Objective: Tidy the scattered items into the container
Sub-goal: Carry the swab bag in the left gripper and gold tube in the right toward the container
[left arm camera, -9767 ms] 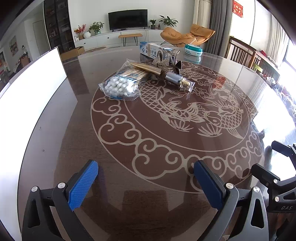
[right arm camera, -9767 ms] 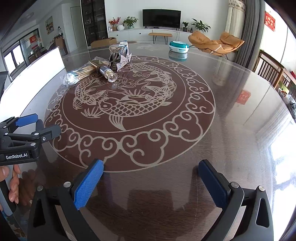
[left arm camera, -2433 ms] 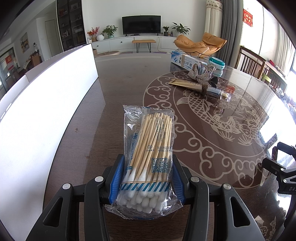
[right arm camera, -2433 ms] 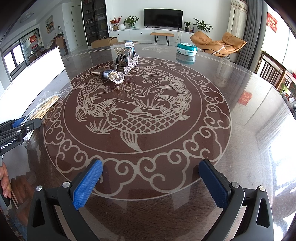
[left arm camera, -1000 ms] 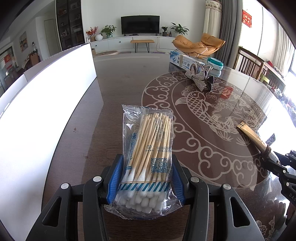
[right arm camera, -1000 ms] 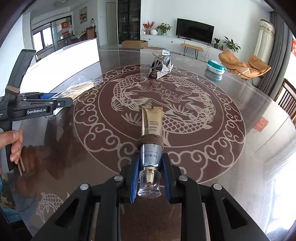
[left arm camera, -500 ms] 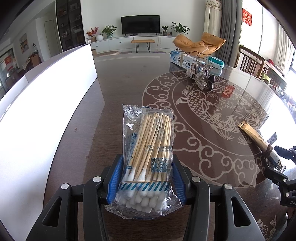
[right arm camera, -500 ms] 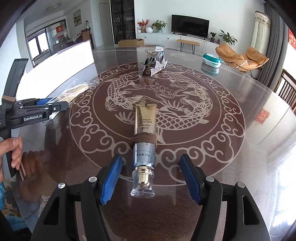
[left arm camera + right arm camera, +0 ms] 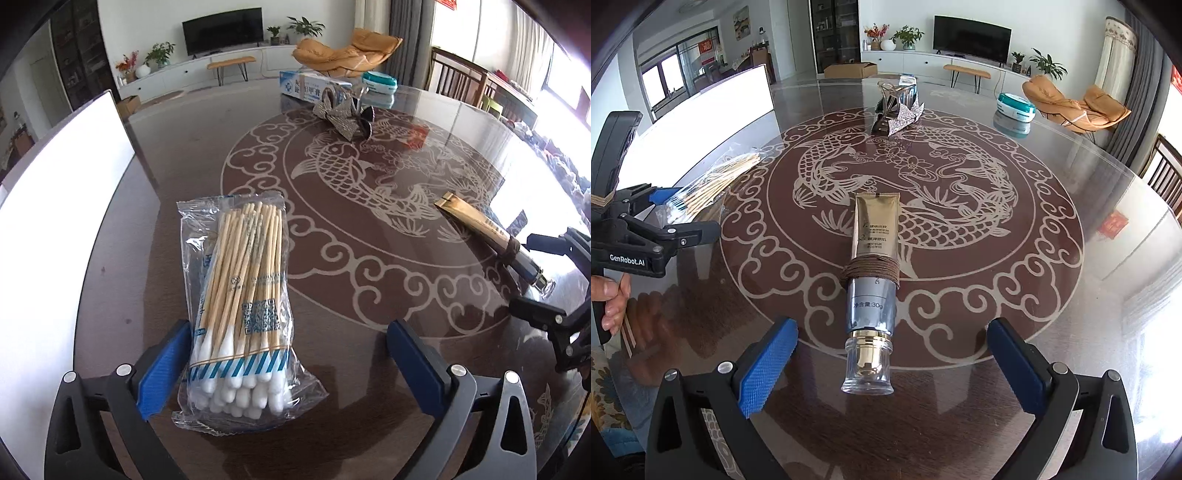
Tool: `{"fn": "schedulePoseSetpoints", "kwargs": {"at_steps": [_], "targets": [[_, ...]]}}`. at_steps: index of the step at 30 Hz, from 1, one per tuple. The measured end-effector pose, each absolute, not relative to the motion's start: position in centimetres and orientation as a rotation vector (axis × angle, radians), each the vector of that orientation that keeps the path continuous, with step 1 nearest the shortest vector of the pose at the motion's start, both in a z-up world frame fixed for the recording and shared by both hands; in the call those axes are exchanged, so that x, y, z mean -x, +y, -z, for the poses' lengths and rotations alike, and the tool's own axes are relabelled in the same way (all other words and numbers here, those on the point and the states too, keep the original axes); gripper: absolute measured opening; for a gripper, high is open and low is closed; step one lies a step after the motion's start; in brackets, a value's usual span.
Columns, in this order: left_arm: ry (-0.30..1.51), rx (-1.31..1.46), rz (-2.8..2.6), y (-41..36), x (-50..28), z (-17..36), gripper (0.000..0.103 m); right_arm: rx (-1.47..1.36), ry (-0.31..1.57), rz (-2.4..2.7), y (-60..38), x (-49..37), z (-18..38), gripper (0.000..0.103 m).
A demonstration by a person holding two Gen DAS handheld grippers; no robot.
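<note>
The left gripper [image 9: 291, 354] is seen with its blue pads spread wide. A bag of cotton swabs [image 9: 238, 306] lies flat on the table [image 9: 184, 147] between them; its edge is just beside the left pad, perhaps touching it, while the other pad stands apart from the bag. The white tips of the swabs point toward the camera.

The right gripper [image 9: 892, 363] is likewise spread, its pads well clear of the gold and silver tube [image 9: 873, 273] that lies on the table between them. The tube's clear cap (nearest the camera) points toward the gripper, and a brown cord is wound around its middle. The tube rests over the fish pattern inlaid in the table top.

Farther across the table, a metallic folded object [image 9: 895, 110] is seen standing near the far edge of the pattern, with a blue and white toothpaste box [image 9: 312, 86] just behind it and a round teal and white case [image 9: 1015, 103] off to one side. A large white container [image 9: 55, 206] sits along the table's edge, beside the swab bag.
</note>
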State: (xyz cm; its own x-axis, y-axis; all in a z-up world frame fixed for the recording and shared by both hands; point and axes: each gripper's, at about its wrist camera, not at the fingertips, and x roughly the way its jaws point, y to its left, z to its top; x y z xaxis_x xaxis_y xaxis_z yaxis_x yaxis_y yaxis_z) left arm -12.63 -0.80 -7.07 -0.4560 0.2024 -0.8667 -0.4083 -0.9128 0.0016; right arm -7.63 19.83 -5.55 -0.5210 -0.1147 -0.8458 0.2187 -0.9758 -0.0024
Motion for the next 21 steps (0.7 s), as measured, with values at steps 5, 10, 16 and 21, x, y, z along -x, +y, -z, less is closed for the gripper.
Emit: {"fn": "schedulePoseSetpoints", "kwargs": {"at_steps": [5, 10, 16, 21], "targets": [[0.321, 1.435, -2.354, -0.2, 13.6, 6.9, 0.103, -1.481, 0.127, 2.489, 19.6, 9.7, 4.6, 0.067], [0.305, 1.433, -2.381, -0.2, 14.3, 6.6, 0.092, -1.477, 0.246, 2.453, 17.7, 10.3, 4.3, 0.031], [0.163, 1.386, -2.425, -3.6, 13.5, 4.3, 0.033, -1.454, 0.147, 2.467, 18.4, 8.7, 3.2, 0.030], [0.117, 1.270, -2.498, -5.7, 9.8, 1.9, 0.033, -1.369, -0.043, 2.494, 20.0, 6.1, 1.1, 0.030]]}}
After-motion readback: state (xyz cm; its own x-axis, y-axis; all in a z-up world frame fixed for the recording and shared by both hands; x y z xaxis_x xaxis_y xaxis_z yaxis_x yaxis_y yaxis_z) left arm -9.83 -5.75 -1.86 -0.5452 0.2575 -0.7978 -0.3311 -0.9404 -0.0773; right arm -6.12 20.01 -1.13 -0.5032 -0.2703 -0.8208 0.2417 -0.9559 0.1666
